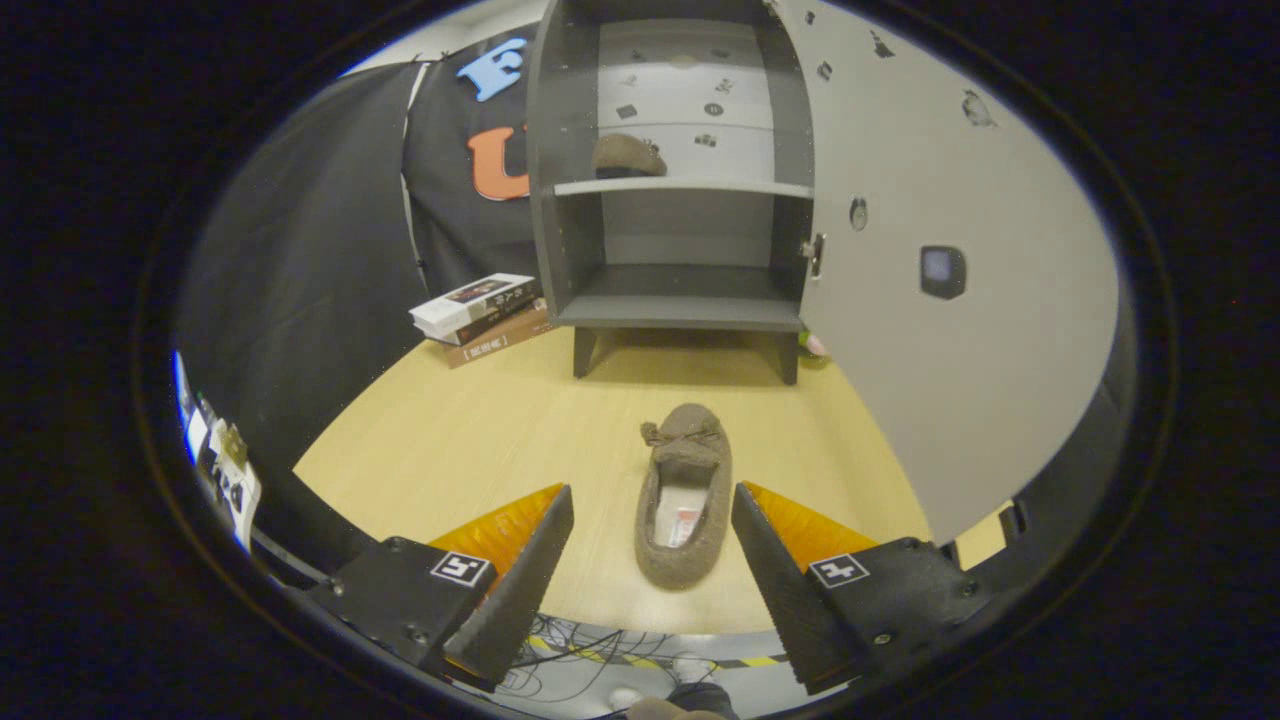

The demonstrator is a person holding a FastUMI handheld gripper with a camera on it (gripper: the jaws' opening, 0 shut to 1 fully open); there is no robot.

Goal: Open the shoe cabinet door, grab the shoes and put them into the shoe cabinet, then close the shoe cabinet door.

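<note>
A grey-brown fuzzy slipper [686, 495] with a small bow lies on the wooden table, heel toward me, between my open fingers without touching either one. My gripper [652, 500] stands open around its heel half. Beyond it the dark grey shoe cabinet [680, 312] stands on short legs with its pale door [930, 290] swung wide open to the right. A second slipper [628, 156] of the same kind rests on the cabinet's upper shelf. The lower shelf holds nothing.
A stack of books [482, 316] lies left of the cabinet. The open door reaches forward along the right side of the table [450, 440]. The table's near edge runs just under my fingers, with cables on the floor below.
</note>
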